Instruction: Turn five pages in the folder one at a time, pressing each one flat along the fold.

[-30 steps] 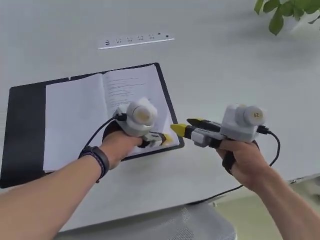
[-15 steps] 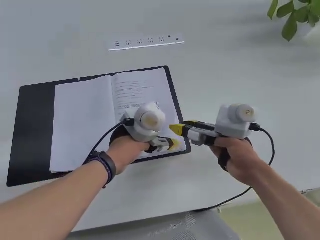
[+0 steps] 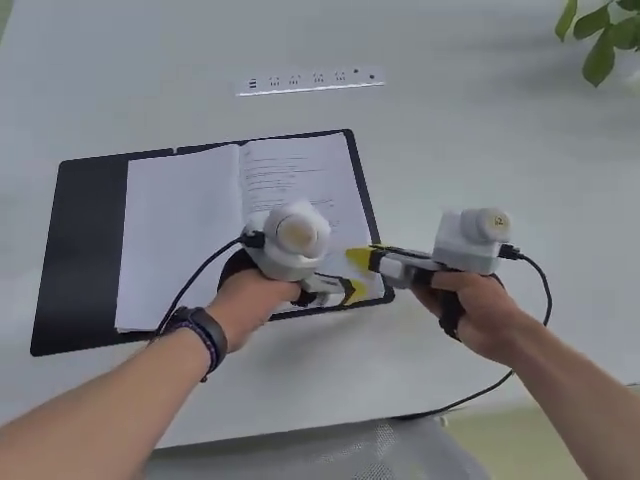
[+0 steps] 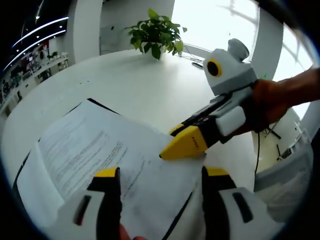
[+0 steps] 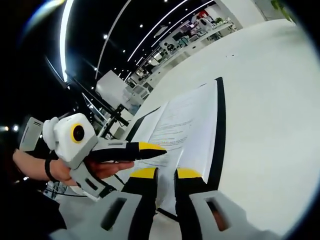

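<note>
Head view: black folder (image 3: 80, 250) lies open on the white worktop (image 3: 480, 130), left of centre. Power strip (image 3: 310, 80) at 12 o'clock, plant (image 3: 600, 40) at 1 o'clock. Both grippers crowd the 5 o'clock corner of the right-hand page (image 3: 300, 190): left gripper (image 3: 338, 291) over the corner, right gripper (image 3: 362, 260) pointing in from 3 o'clock. Left gripper view: its fingers stand wide apart, holding nothing, with the page corner lying between them. The right gripper's tip rests at the page just beside that corner. Right gripper view: its fingers are nearly together, a slim gap, nothing seen in it; page edge ahead at 12 o'clock. Risks, by my reading: two tips at one corner may knock together, a pinch may catch several sheets or crease the corner, and a sideways tug could slide the unpinned folder.
</note>
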`<state>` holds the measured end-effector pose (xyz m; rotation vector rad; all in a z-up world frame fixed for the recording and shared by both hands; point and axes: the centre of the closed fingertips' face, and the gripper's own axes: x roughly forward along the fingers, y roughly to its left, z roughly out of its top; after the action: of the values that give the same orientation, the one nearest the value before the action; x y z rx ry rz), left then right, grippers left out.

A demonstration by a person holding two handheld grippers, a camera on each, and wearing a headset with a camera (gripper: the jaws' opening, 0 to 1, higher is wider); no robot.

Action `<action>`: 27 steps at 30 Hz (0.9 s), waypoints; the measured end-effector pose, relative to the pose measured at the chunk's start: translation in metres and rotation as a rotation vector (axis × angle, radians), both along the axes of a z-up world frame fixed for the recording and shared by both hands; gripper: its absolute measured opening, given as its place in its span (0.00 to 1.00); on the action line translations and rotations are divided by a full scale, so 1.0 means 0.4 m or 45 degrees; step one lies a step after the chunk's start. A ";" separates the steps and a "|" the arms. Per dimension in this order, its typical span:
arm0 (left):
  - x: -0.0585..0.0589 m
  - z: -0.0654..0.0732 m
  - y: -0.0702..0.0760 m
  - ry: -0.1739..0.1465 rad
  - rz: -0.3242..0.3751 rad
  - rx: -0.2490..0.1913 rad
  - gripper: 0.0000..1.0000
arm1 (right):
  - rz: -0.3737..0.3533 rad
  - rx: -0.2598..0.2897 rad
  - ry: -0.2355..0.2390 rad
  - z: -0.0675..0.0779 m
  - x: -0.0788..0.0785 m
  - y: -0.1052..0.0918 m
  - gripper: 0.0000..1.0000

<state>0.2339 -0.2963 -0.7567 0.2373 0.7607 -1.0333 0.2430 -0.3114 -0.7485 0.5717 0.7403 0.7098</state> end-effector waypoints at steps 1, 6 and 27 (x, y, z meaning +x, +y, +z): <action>-0.006 0.003 0.008 0.000 0.003 0.000 0.65 | -0.001 0.004 0.007 -0.002 -0.006 0.000 0.07; -0.032 0.022 0.070 -0.012 0.036 -0.001 0.65 | -0.030 0.023 0.054 -0.009 -0.037 -0.001 0.00; 0.013 0.175 0.281 -0.147 0.309 -0.073 0.68 | -0.155 0.083 -0.003 0.087 -0.021 0.071 0.00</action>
<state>0.2390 -0.1838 -0.6868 0.1493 0.6370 -0.8035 0.2348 -0.2829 -0.7138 0.6696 0.6764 0.6228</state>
